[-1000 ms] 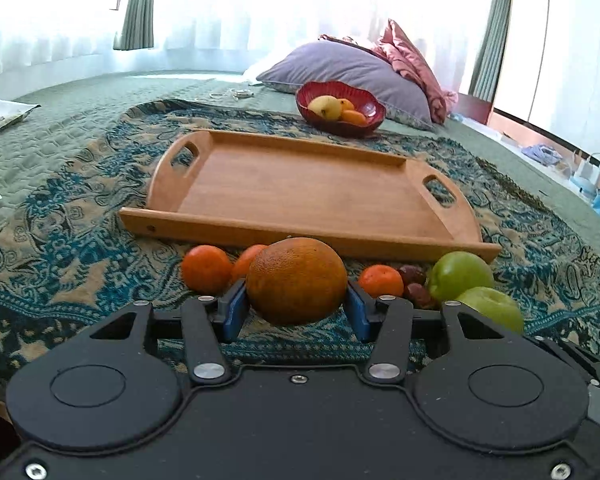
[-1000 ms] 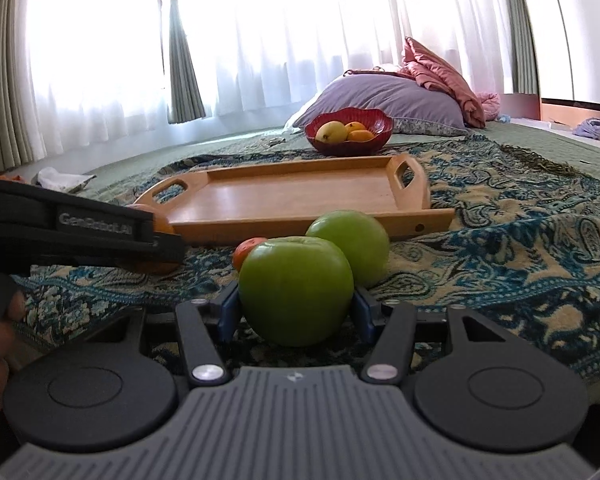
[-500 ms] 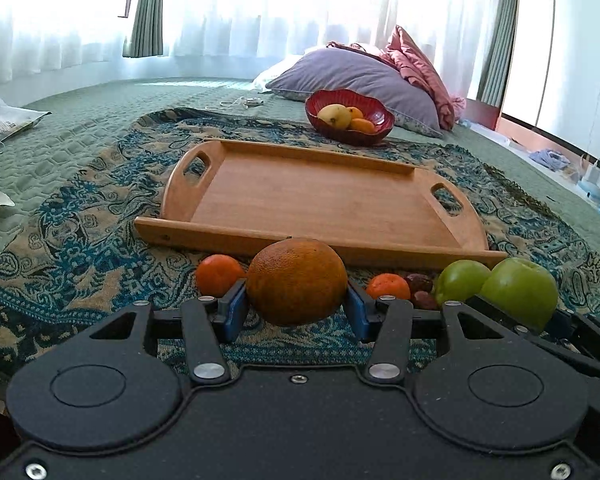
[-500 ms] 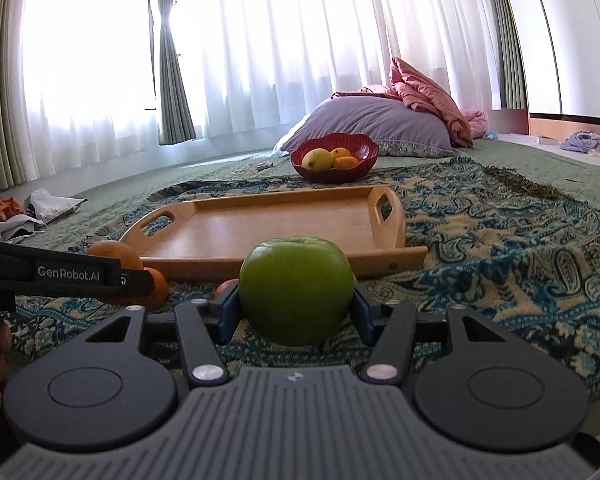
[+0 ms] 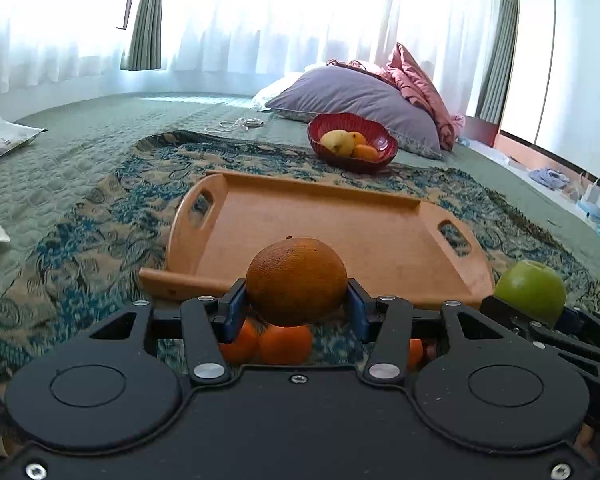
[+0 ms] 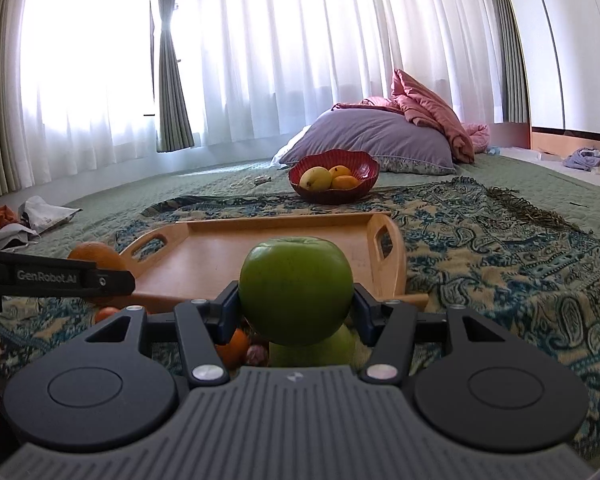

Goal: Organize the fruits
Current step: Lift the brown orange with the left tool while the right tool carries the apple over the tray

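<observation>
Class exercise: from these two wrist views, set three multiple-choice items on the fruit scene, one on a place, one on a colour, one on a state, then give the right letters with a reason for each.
1. Where does the red bowl stand?
A. On the wooden tray
B. Beyond the tray, in front of the purple pillow
C. Beside the curtain at the left

2. What colour is the apple in the right gripper?
A. Red
B. Yellow
C. Green

3. What is the state of the wooden tray?
A. It holds no fruit
B. It holds one orange
C. It is turned upside down

Answers:
1 B: the bowl sits past the tray's far rim, near the purple pillow.
2 C: the clamped apple is plainly green.
3 A: its floor is bare; the orange is in the left gripper, not on it.
</observation>
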`<state>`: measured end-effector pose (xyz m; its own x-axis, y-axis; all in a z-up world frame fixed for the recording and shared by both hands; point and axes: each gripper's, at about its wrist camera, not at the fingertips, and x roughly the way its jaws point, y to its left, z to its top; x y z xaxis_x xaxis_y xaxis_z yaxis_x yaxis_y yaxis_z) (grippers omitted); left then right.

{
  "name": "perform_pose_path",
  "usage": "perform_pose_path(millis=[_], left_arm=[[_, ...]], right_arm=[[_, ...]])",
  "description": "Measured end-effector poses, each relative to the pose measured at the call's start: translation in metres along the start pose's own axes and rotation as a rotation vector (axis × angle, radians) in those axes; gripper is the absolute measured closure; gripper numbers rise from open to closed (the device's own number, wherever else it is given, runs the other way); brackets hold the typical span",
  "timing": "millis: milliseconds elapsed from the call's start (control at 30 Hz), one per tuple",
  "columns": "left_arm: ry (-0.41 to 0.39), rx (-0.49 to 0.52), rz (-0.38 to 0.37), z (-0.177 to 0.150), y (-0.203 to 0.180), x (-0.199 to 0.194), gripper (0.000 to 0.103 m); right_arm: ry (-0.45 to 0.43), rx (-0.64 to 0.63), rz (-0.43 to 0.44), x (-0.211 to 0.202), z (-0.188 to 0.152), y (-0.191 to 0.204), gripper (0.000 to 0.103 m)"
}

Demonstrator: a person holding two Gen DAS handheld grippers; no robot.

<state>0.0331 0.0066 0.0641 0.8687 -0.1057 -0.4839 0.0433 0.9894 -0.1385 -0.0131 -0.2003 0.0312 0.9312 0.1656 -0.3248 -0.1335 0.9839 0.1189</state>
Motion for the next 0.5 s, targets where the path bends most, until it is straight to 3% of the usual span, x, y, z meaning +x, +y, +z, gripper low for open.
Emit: perform_pose_path(millis=[300, 500], left_arm=[[0.034, -0.008, -0.016, 0.037, 0.015, 0.028, 0.055], [0.101, 0.004, -0.045, 0.068, 0.024, 0.061, 0.055]], right_arm=[[0.059, 0.006, 0.014, 0.030, 0.030, -0.004, 0.044], [0.155, 0.010, 0.026, 0.070, 0.056, -0.012, 0.044]])
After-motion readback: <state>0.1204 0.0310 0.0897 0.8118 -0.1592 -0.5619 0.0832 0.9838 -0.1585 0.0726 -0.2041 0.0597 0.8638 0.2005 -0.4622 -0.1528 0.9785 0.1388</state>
